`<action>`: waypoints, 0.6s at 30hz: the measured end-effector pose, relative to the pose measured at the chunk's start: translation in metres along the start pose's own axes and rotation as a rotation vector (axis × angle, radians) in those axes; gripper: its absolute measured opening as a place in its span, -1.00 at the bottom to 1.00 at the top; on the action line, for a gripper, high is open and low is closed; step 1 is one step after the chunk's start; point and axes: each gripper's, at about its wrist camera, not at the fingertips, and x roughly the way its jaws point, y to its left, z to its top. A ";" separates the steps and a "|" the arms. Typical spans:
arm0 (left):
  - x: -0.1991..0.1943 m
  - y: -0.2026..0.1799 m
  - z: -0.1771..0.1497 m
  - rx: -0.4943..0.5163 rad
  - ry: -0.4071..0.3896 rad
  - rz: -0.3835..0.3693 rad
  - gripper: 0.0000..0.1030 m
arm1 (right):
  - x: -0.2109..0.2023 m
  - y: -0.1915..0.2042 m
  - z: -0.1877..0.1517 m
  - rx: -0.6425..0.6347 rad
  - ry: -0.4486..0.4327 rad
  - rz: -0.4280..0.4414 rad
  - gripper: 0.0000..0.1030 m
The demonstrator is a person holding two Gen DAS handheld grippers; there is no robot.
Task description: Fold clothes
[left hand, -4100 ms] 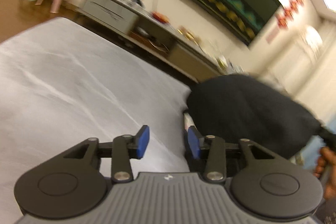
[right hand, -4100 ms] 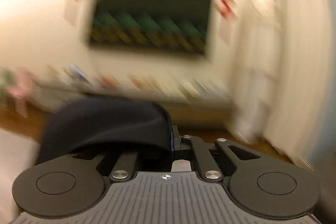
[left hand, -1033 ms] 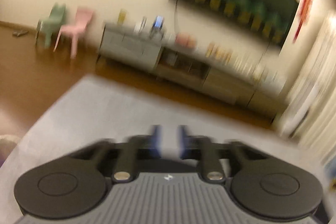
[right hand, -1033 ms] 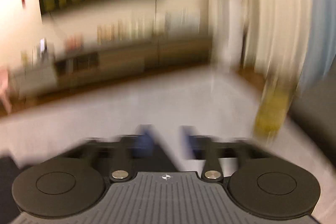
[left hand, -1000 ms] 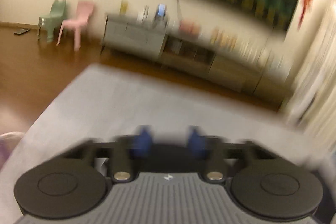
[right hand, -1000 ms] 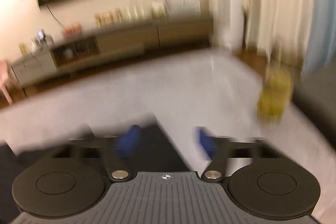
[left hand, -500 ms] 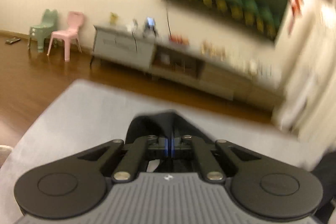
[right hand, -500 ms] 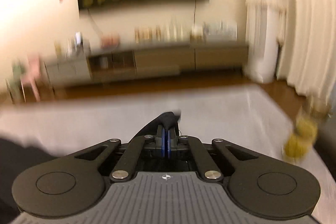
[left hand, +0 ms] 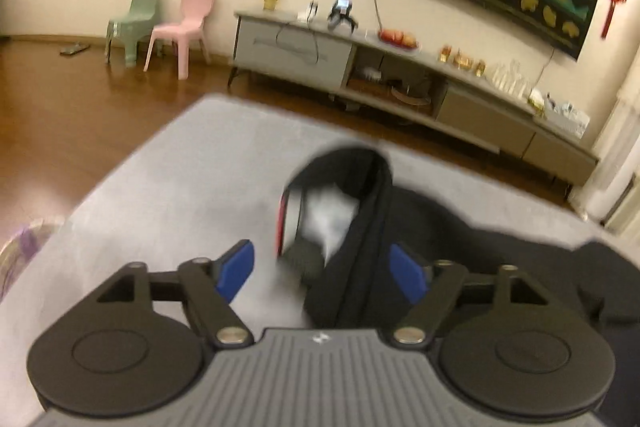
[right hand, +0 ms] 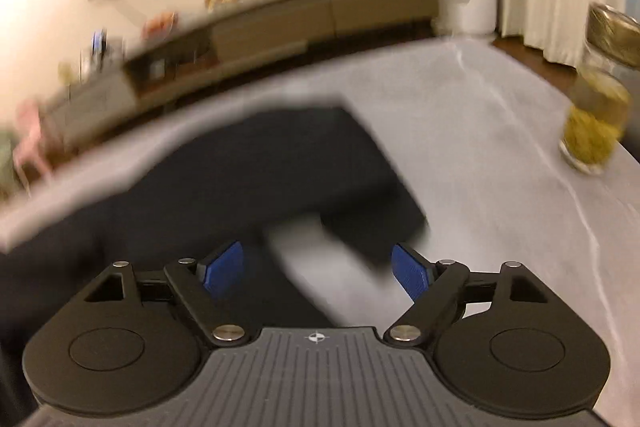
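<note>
A black garment (left hand: pixel 372 247) lies on the grey cloth-covered surface (left hand: pixel 180 187). One edge of it stands up in a loop with a red and white strip inside. My left gripper (left hand: pixel 322 273) is just above that loop. Its jaws are opening, and the fabric sits loose between the blue pads (left hand: pixel 236 269) without being pressed. In the right wrist view the black garment (right hand: pixel 260 167) spreads out flat and its near corner is blurred. My right gripper (right hand: pixel 316 271) hovers over that corner with its jaws opening, and the pads touch nothing.
A glass jar (right hand: pixel 592 123) with yellow-green contents stands at the surface's right edge. Beyond the far edge are wood floor, a long low cabinet (left hand: pixel 400 83) and two small chairs (left hand: pixel 176 27). Bare grey surface (right hand: pixel 500 207) runs right of the garment.
Half a second ago both grippers were shut on black cloth held up. Both have since opened, and the garment has dropped onto the grey surface.
</note>
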 end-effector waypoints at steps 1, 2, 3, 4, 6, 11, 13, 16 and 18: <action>0.003 -0.005 -0.012 0.008 0.053 -0.016 0.57 | -0.003 0.002 -0.011 -0.033 0.023 0.002 0.78; 0.009 -0.012 -0.021 0.022 0.110 -0.038 0.57 | -0.004 0.003 -0.018 -0.054 0.049 0.001 0.79; 0.017 -0.020 -0.030 0.055 0.142 -0.038 0.57 | -0.005 0.003 -0.024 -0.073 0.076 -0.002 0.79; 0.024 -0.028 -0.038 0.093 0.169 -0.035 0.57 | -0.005 0.004 -0.030 -0.092 0.102 -0.005 0.79; 0.034 -0.040 -0.048 0.175 0.169 0.005 0.19 | -0.005 0.016 -0.040 -0.155 0.140 -0.011 0.77; 0.025 -0.035 -0.046 0.193 0.099 0.011 -0.93 | -0.034 0.045 -0.050 -0.273 0.129 0.004 -0.99; -0.012 -0.015 -0.028 0.093 -0.043 -0.033 -0.93 | -0.052 0.048 -0.049 -0.284 0.060 0.036 -1.00; -0.078 0.027 -0.008 -0.134 -0.277 -0.147 -0.93 | -0.115 0.019 -0.026 -0.093 -0.200 0.148 -1.00; -0.077 0.034 -0.008 -0.165 -0.283 -0.115 -0.88 | -0.143 -0.006 -0.016 0.023 -0.333 0.136 -1.00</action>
